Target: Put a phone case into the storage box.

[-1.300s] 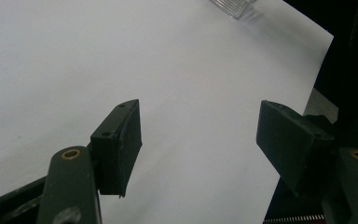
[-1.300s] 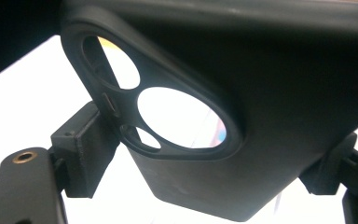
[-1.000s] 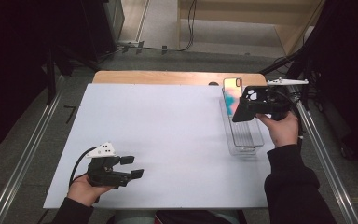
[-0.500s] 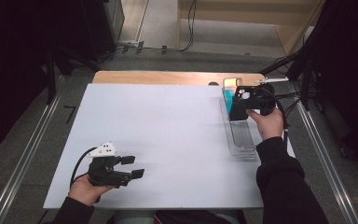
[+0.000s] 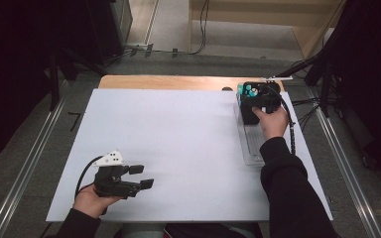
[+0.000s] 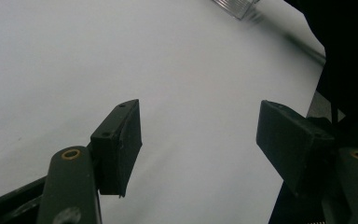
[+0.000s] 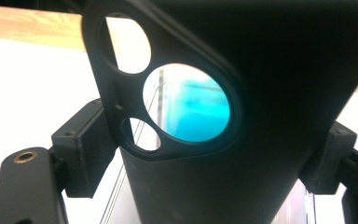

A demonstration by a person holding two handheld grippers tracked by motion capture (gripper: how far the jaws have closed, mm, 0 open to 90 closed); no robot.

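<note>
A black phone case [image 7: 261,140] with round camera cut-outs stands between the pads of my right gripper [image 7: 205,158], which is shut on its two long edges. In the high view that gripper [image 5: 256,100] holds the case [image 5: 249,113] low over the far end of a clear plastic tray [image 5: 252,146] at the table's right side. A teal object [image 5: 241,89] lies at the tray's far end and shows through the case's large hole [image 7: 193,112]. My left gripper [image 5: 143,176] rests near the front left of the white table, open, with nothing between its jaws [image 6: 200,144].
The white table top [image 5: 178,134] has a strip of bare wood [image 5: 168,82] along its far edge. Cables run off the table behind the right hand. Metal rails [image 5: 25,168] flank the table on the floor at both sides.
My right gripper has carried the phone case toward the far end of the tray and lower. The left gripper has stayed where it was.
</note>
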